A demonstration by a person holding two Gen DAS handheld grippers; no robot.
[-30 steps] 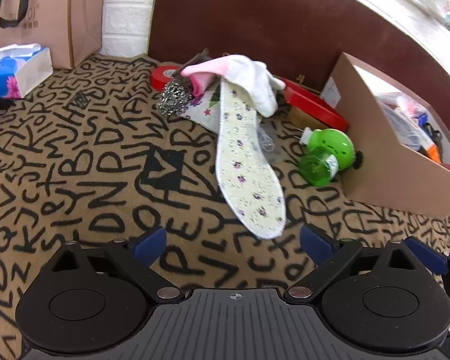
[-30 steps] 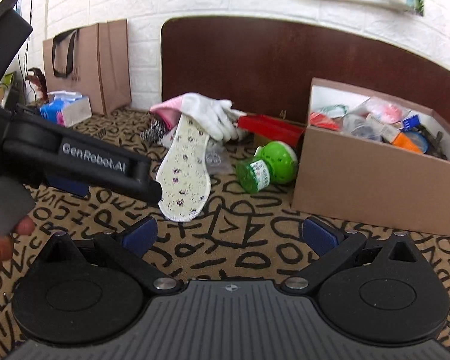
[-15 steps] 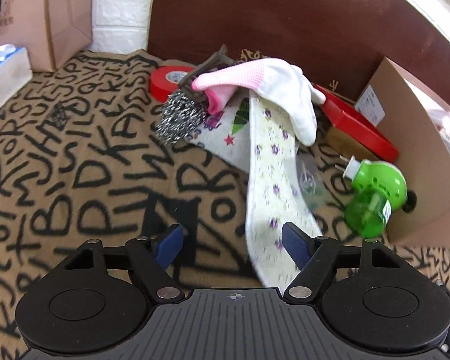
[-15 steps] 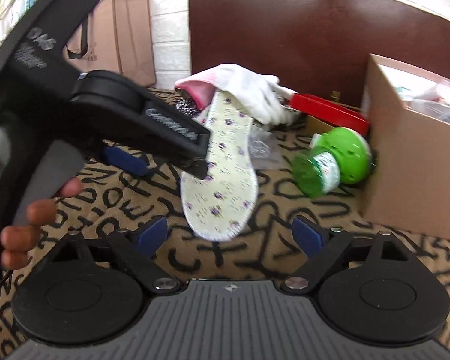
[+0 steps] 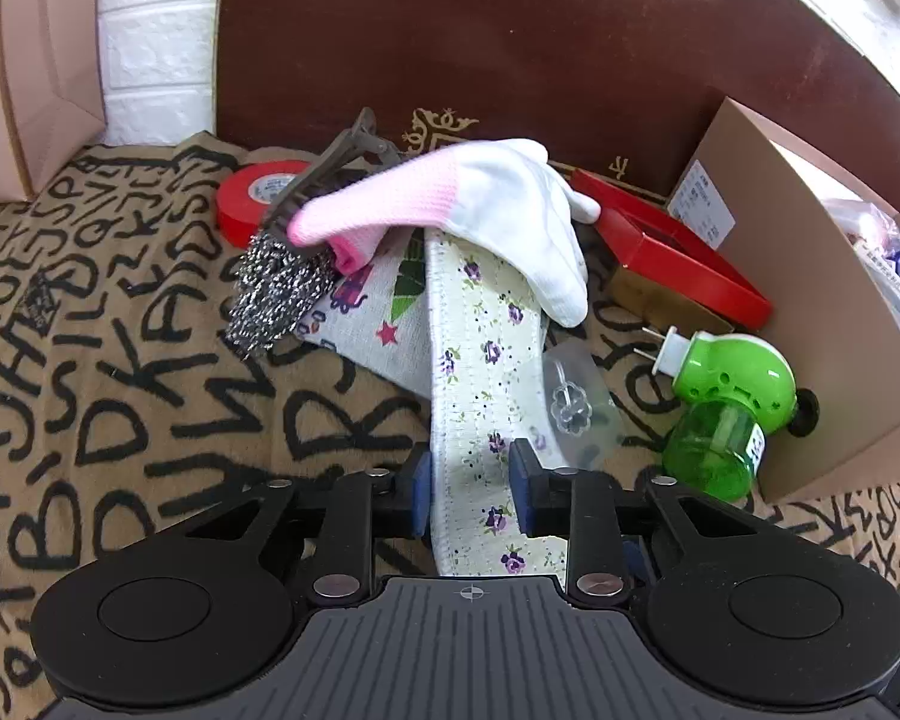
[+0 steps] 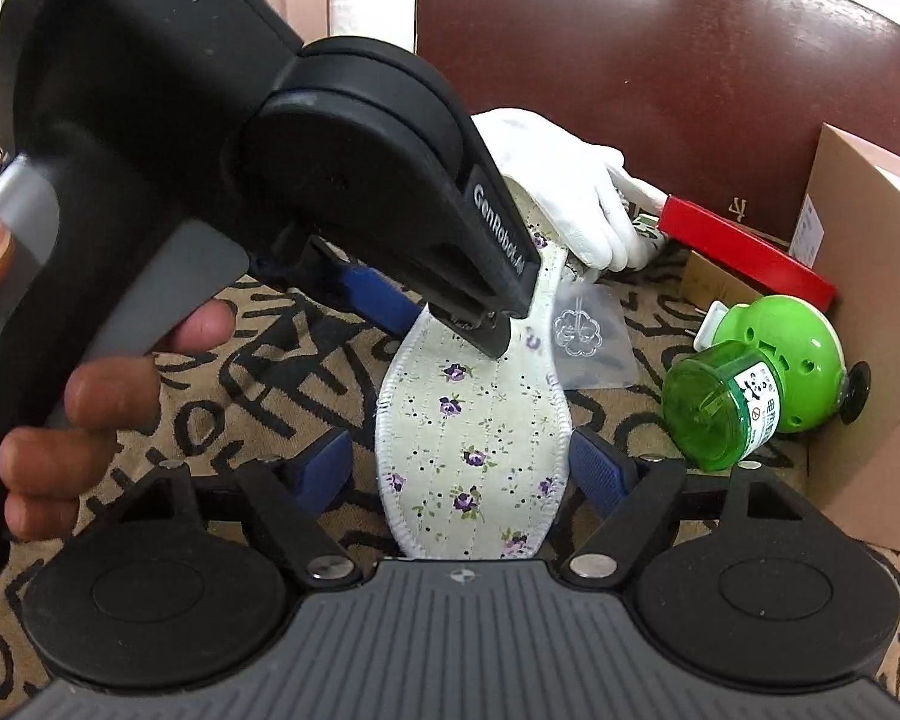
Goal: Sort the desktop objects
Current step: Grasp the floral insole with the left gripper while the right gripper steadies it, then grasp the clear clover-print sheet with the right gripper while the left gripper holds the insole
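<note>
A floral insole (image 5: 486, 384) lies on the lettered cloth, its far end under a white and pink glove (image 5: 486, 216). My left gripper (image 5: 471, 486) is shut on the insole's middle, blue pads pressed on both edges. In the right wrist view the insole (image 6: 474, 438) has its heel between the fingers of my right gripper (image 6: 462, 468), which is open, with small gaps on both sides. The left gripper's black body (image 6: 330, 150) fills the upper left of that view.
A green plug-in bottle (image 5: 720, 414) lies beside an open cardboard box (image 5: 810, 300). A steel scrubber (image 5: 276, 294), red tape roll (image 5: 252, 198), red box lid (image 5: 678, 252), patterned cloth (image 5: 378, 312) and small clear bag (image 5: 576, 402) surround the insole. A brown board stands behind.
My left gripper moved forward over the insole and closed on it. My right gripper moved in, so the insole's heel now lies between its open fingers.
</note>
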